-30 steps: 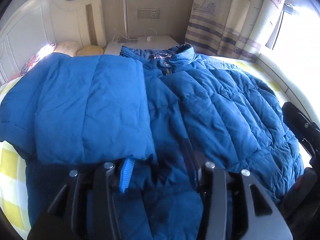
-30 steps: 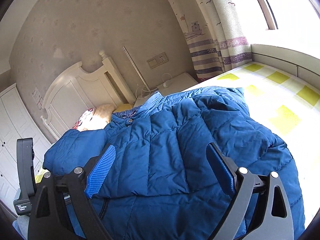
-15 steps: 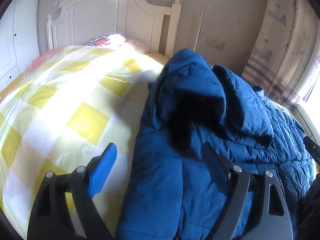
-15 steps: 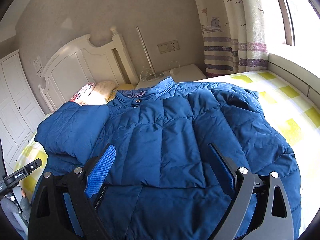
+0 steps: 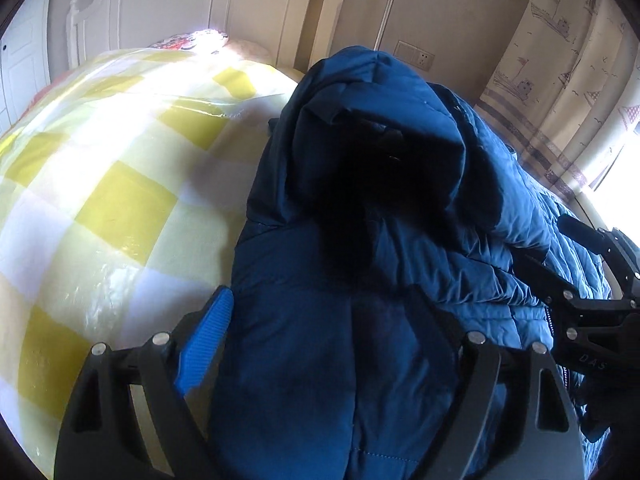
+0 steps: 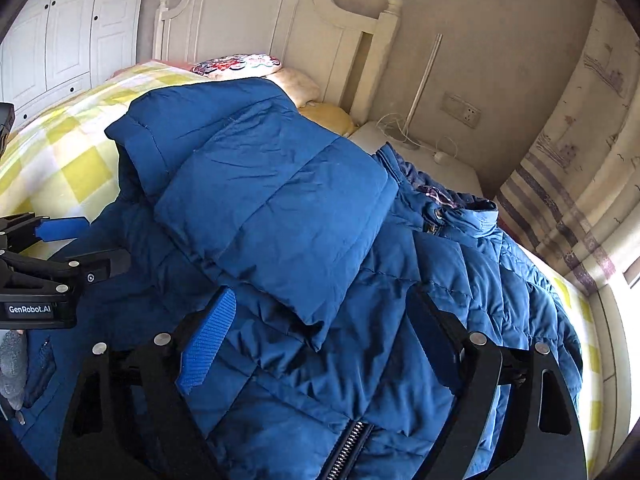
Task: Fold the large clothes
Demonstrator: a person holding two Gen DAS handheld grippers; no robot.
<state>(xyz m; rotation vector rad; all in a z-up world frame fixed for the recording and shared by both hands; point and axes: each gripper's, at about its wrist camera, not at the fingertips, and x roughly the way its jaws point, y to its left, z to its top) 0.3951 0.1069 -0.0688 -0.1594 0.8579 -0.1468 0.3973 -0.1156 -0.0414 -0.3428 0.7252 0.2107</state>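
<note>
A large blue puffer jacket (image 6: 320, 216) lies on the bed with one sleeve (image 6: 272, 200) folded across its front; its collar (image 6: 460, 216) points toward the nightstand and its zipper (image 6: 344, 452) runs at the bottom. In the left wrist view the jacket (image 5: 360, 280) is bunched up along its left side. My left gripper (image 5: 320, 344) is open, its fingers on either side of the jacket's edge, and also shows in the right wrist view (image 6: 60, 248). My right gripper (image 6: 324, 340) is open over the jacket's lower front, and shows in the left wrist view (image 5: 580, 280).
The bed has a yellow and white checked cover (image 5: 100, 200) and a white headboard (image 6: 280, 20). Pillows (image 6: 240, 64) lie at the head. A white nightstand (image 6: 420, 152) with cables stands by the wall. Patterned curtains (image 6: 580, 160) hang at the right. White wardrobes (image 6: 60, 32) stand at the left.
My left gripper has swung to the jacket's left edge and opened wide. My right gripper has turned left over the jacket's front, staying open.
</note>
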